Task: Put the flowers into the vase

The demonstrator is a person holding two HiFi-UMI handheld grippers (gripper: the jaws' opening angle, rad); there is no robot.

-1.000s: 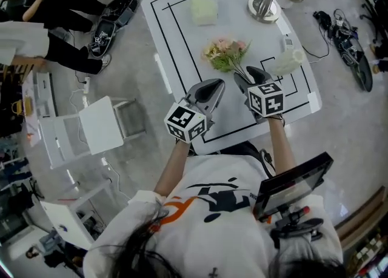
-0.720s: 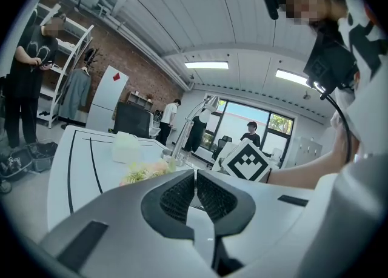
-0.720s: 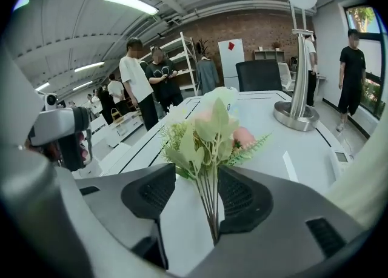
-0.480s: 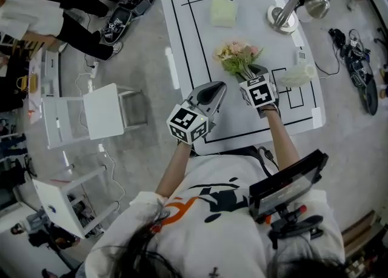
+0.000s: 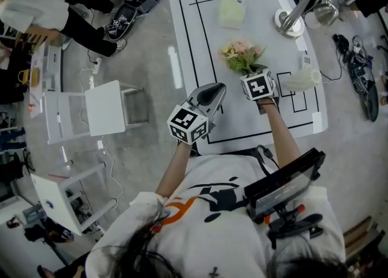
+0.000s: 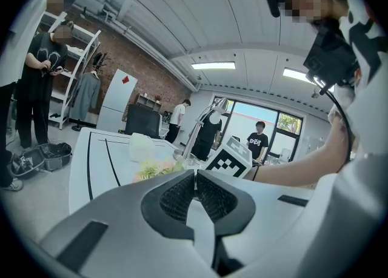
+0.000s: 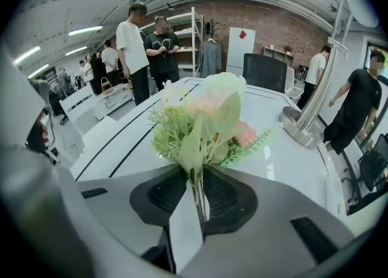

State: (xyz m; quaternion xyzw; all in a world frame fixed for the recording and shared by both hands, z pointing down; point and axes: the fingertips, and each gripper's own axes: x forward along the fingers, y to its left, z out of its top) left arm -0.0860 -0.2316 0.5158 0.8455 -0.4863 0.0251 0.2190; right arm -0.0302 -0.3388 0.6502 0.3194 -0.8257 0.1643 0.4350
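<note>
Stems of flowers [image 7: 200, 113] pinched by right gripper [image 7: 197, 180], jaws just closed in; left gripper [image 6: 195, 183] shut, empty; vase [image 5: 301, 80] not yet filled.

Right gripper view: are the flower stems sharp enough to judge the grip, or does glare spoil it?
Right gripper view: the flowers are sharp, with their stems plainly between the jaws of the right gripper, which have just been closing. There is no glare on them, only bent edges and dark corners. Head view: the table is bright white and its black lines are readable.
</note>
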